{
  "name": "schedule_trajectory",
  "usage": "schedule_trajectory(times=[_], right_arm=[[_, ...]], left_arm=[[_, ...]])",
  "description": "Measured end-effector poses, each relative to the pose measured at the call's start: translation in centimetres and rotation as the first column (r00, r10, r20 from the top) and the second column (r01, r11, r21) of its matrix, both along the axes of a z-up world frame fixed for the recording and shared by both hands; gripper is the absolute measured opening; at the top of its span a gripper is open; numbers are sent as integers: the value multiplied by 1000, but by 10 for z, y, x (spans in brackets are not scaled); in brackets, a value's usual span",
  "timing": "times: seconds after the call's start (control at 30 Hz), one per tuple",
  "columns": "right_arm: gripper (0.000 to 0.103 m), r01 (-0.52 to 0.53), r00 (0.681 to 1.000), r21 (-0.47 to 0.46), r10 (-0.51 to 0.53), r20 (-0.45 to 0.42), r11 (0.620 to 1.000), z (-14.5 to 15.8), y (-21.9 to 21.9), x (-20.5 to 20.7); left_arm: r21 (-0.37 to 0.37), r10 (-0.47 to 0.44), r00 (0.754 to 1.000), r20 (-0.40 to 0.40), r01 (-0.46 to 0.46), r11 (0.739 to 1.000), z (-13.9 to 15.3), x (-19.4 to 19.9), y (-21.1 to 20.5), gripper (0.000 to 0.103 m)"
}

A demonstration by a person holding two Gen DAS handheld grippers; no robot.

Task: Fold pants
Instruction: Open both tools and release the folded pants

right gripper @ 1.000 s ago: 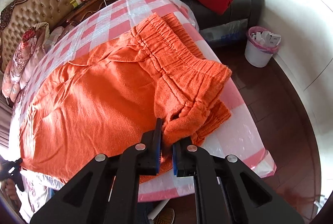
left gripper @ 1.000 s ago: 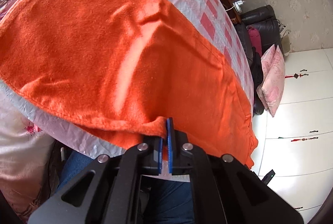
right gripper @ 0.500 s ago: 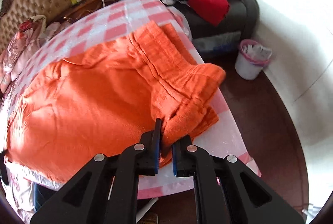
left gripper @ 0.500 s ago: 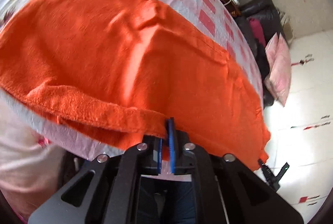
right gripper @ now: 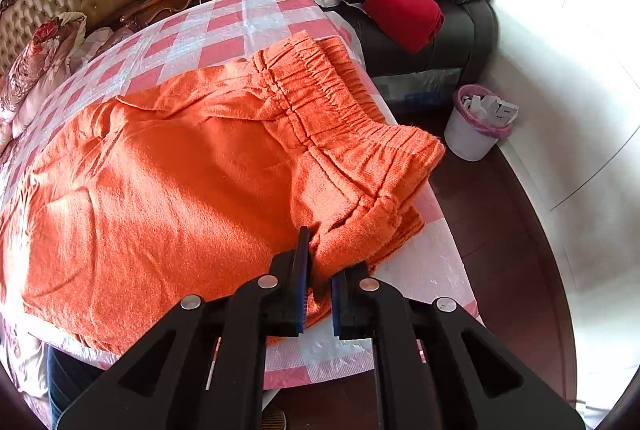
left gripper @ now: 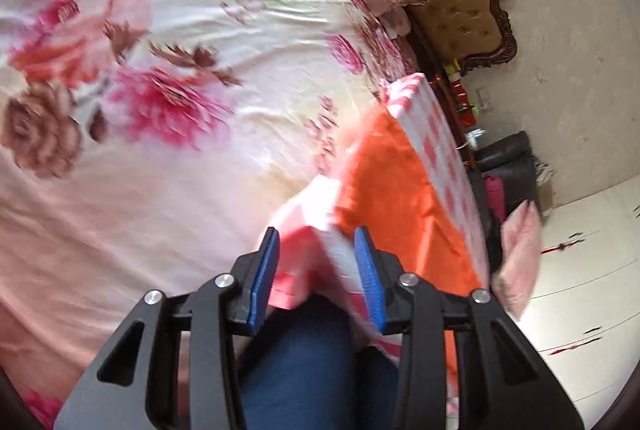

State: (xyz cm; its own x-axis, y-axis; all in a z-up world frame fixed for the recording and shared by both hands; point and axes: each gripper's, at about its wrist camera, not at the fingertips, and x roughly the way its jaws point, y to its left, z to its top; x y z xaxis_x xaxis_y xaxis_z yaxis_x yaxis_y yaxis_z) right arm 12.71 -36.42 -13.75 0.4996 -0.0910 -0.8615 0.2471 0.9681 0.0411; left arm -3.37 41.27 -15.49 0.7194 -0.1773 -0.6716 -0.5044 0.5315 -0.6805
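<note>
Right wrist view: my right hand-held gripper (right gripper: 318, 280) pinches the orange pants (right gripper: 180, 170) near the surface's (right gripper: 432, 270) edge. My left hand-held gripper (left gripper: 318, 270) is opening, empty, above the surface corner.

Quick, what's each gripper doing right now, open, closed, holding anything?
Left gripper: jaws opening, nothing gripped between them; the orange pants lie off to its side.
Right gripper: closed, pinching the pants near the waistband.

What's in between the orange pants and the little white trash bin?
In the right wrist view, the checkered table cover edge, then bare dark floor, lies between the orange pants and the white trash bin.
</note>
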Motion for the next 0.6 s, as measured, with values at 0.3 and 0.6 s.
schedule_trajectory(times=[0.3, 0.6], right_arm=[[7, 5, 1000, -6, -5, -24, 1000, 0, 2, 6], [7, 6, 999, -24, -7, -36, 1000, -1, 2, 9]], left_arm=[[458, -254, 952, -172, 305, 835, 9, 56, -53, 29], [653, -389, 861, -327, 503, 565, 11, 94, -98, 15]])
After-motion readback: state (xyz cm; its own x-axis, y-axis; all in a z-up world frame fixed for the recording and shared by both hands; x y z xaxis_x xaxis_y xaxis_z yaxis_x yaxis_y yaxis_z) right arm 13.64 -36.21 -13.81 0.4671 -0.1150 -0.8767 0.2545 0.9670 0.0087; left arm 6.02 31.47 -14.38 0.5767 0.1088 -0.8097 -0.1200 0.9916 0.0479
